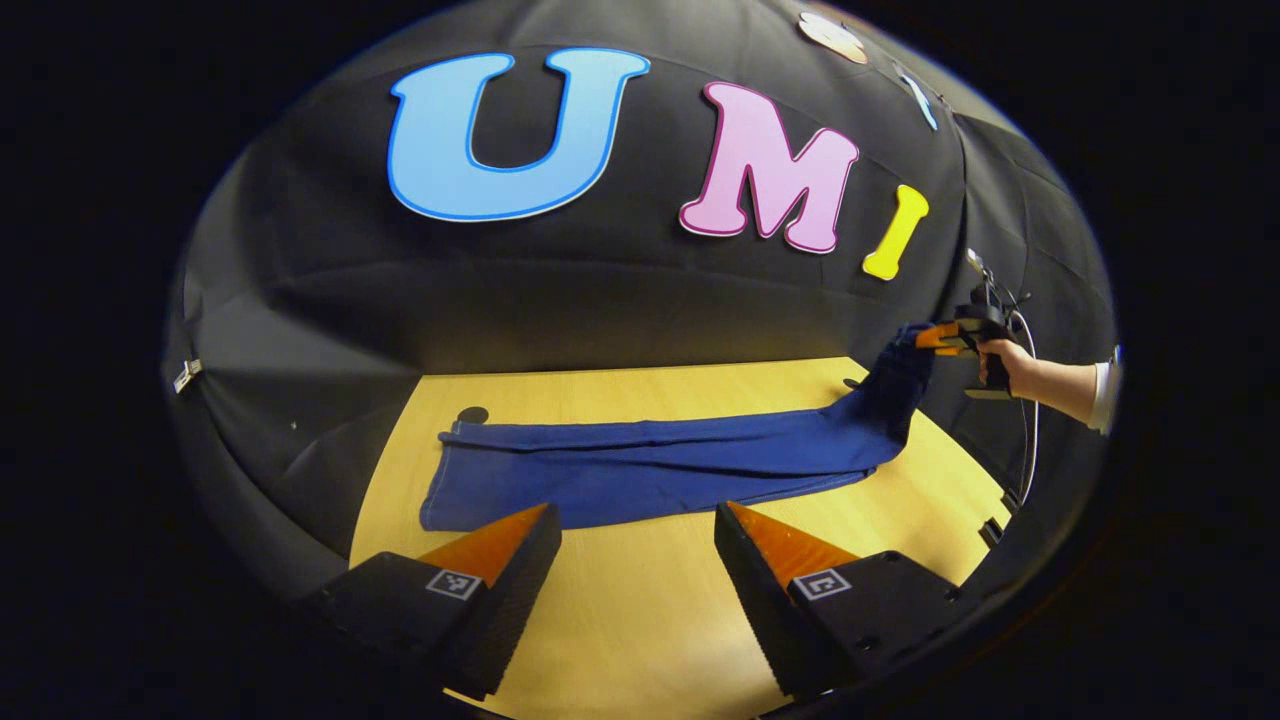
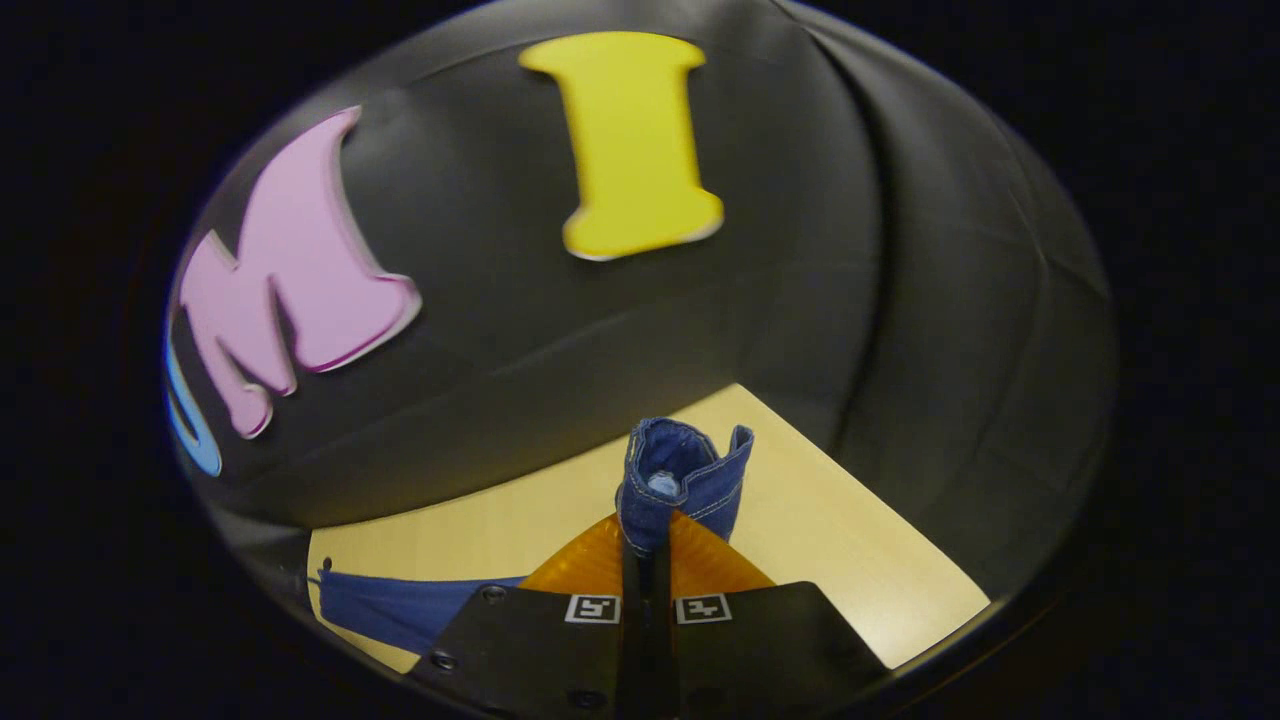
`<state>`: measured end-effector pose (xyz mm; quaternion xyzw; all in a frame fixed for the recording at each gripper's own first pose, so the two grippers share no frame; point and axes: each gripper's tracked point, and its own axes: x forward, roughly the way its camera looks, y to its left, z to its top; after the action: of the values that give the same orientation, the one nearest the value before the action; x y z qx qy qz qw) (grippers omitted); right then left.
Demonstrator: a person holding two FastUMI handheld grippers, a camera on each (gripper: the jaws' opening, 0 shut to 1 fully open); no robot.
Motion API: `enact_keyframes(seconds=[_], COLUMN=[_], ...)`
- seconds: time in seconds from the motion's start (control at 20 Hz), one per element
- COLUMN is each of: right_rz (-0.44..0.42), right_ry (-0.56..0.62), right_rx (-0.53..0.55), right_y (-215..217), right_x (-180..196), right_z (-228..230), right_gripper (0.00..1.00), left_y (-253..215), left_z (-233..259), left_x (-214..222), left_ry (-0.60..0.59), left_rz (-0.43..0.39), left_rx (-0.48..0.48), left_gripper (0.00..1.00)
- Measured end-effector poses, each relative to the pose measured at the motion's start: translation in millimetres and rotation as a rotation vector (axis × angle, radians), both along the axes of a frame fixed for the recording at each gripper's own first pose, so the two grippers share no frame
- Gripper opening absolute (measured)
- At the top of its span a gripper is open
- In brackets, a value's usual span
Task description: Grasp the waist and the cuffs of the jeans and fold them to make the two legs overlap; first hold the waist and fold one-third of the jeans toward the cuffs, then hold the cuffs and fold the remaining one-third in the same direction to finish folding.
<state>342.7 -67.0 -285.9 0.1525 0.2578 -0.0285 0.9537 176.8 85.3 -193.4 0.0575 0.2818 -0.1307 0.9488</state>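
Observation:
Blue jeans (image 1: 650, 465) lie stretched across the wooden table (image 1: 640, 610), legs overlapping, one end flat at the left. My left gripper (image 1: 637, 525) is open, hovering just in front of the jeans' near edge with nothing between its fingers. At the far right the right gripper (image 1: 940, 338), held by a hand (image 1: 1000, 362), lifts the jeans' other end off the table. In the right gripper view, my right gripper (image 2: 648, 535) is shut on a bunched denim edge (image 2: 680, 480) that sticks up past the fingertips; the remaining jeans (image 2: 400, 605) trail away at the lower left.
Black cloth walls enclose the table on the far and right sides. A small dark disc (image 1: 472, 414) sits on the table beyond the jeans' left end. A cable (image 1: 1030, 420) hangs below the right gripper. Bare wood (image 2: 850, 540) lies to the right of the lifted end.

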Motion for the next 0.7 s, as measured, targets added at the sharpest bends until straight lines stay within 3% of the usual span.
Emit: enact_keyframes(seconds=[0.2,0.3,0.5,0.7], right_rz=[0.162,0.247,0.402,0.542], right_ry=[-0.082,-0.074,0.041,0.153], right_rx=[-0.027,-0.023,-0.060,-0.117], right_y=[23.4,22.2,11.5,-47.6], right_x=[-10.2,-10.6,-32.0,-59.1], right_z=[32.6,27.0,-32.6,-91.7], right_gripper=[0.05,0.05,0.05,0.05], left_y=[35.0,48.1,70.0,81.8], left_z=[4.1,2.8,-7.6,-15.6], left_x=[-22.1,-31.2,-42.4,-44.9], left_ry=[-0.009,-0.006,0.017,0.047], left_rz=[0.015,0.035,0.101,0.128], left_rx=[-0.001,-0.030,-0.070,-0.064], left_gripper=[0.97,0.97,0.98,0.98])
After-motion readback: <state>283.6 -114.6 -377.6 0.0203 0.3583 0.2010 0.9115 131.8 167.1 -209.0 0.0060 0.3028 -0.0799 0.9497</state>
